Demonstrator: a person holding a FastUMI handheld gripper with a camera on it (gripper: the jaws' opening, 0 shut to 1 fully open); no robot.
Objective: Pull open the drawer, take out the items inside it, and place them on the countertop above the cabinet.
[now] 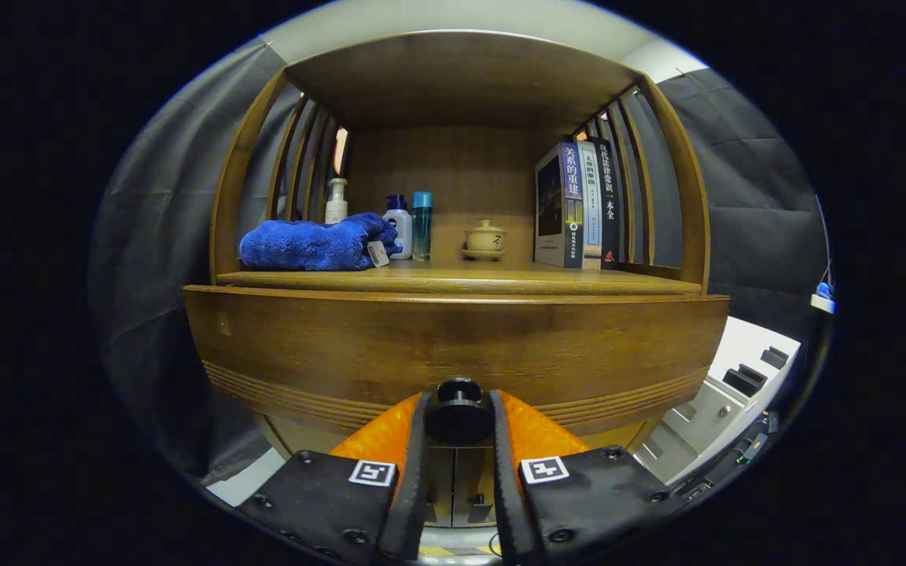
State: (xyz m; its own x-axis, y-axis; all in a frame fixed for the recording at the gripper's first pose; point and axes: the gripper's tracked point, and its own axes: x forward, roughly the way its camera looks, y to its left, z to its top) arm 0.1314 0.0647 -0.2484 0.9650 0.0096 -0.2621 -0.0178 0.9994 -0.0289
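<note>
wooden cabinet drawer front [453, 346] spans near view under bench [461, 279] edge | bench: blue towel [315, 245] left, upright books [579, 206] right, open room mid-front | round dark drawer knob [458, 409] at drawer's lower middle | gripper [458, 420] fingers narrow, pressed on knob both sides

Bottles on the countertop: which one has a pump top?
The cream bottle behind the blue towel. The white bottle and teal bottle have plain caps.

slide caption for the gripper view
Gripper shut on the drawer knob, towel and books on the countertop above.
</note>
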